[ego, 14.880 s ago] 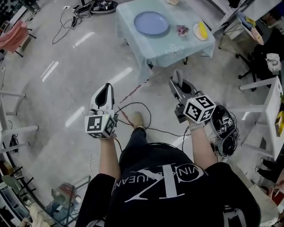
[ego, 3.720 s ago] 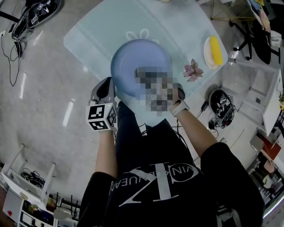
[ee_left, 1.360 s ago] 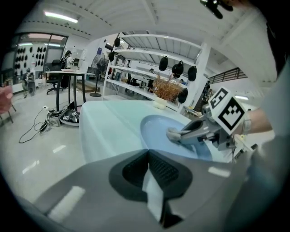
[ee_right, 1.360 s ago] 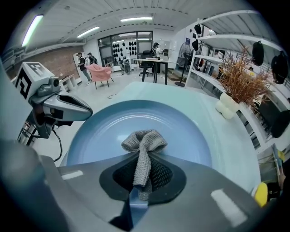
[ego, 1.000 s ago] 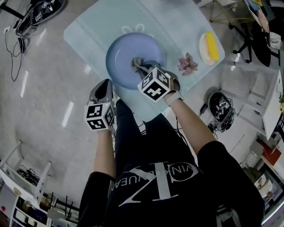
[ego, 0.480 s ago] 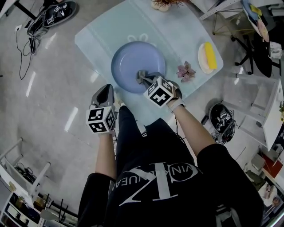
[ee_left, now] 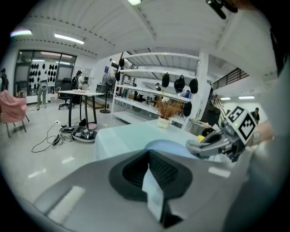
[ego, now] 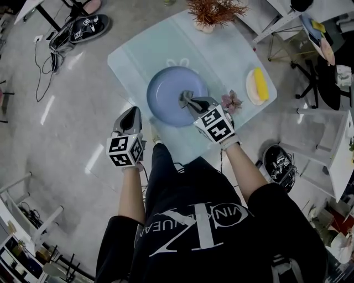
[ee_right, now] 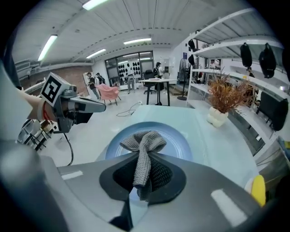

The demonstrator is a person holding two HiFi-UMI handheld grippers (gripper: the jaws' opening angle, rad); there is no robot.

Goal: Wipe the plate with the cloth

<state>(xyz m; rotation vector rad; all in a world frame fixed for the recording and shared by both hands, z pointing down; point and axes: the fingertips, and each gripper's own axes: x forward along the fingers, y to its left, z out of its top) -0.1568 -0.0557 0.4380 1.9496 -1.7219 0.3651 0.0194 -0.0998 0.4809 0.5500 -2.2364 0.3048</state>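
A round blue plate [ego: 168, 94] lies on the pale table [ego: 149, 50]. My right gripper [ego: 191, 103] is over the plate's near right part, shut on a grey knitted cloth [ego: 185, 98]. In the right gripper view the cloth [ee_right: 142, 141] bunches out past the closed jaws above the plate [ee_right: 179, 144]. My left gripper [ego: 131, 114] hovers beside the table's near left edge, off the plate, jaws together with nothing in them. The left gripper view looks over its tips [ee_left: 148, 152] to the plate [ee_left: 165, 145] and the right gripper [ee_left: 204, 146].
A small dish with something yellow [ego: 257, 84] and a pink flower [ego: 231, 101] lie to the plate's right. A pot of dried twigs [ego: 213, 12] stands at the table's far side. Cables and gear [ego: 83, 27] lie on the floor to the left, a dark bundle [ego: 282, 164] to the right.
The right gripper, still shut on the cloth, has come off the plate's middle toward its near right rim and looks raised. The left gripper also looks higher. The table appears farther off.
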